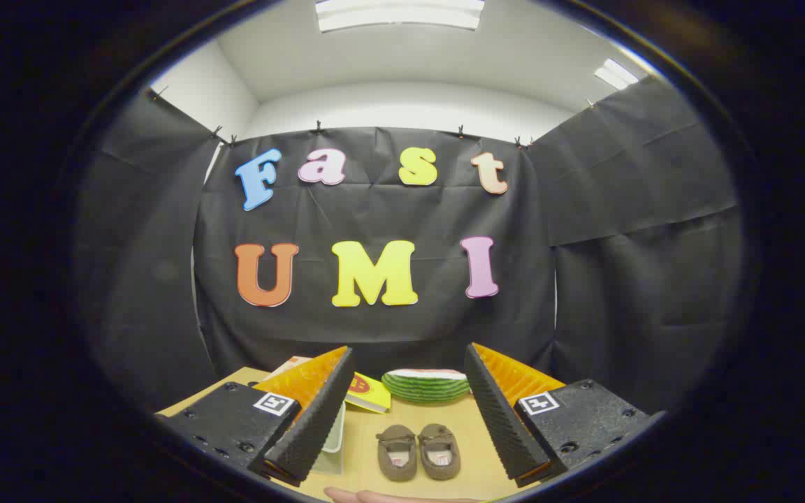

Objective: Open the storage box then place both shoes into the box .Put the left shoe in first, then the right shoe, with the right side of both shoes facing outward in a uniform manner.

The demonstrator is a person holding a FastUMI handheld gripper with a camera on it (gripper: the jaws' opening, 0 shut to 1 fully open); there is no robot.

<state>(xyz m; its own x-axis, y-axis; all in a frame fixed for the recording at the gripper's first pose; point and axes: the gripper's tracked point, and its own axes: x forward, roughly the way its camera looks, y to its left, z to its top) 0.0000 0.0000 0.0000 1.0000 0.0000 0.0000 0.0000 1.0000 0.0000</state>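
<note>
Gripper view: claw (402, 419) open, level, above shoes (417, 451).

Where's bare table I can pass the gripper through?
Gripper is open. Bare table lies between the box and the shoes, and between the shoes and the watermelon plate. Crowded at the back, where book and plate sit close.

Tan wooden table (476, 447), pair of brown shoes (417, 451), watermelon-striped plate (425, 385), yellow book (369, 393), clear storage box (332, 436)
</note>
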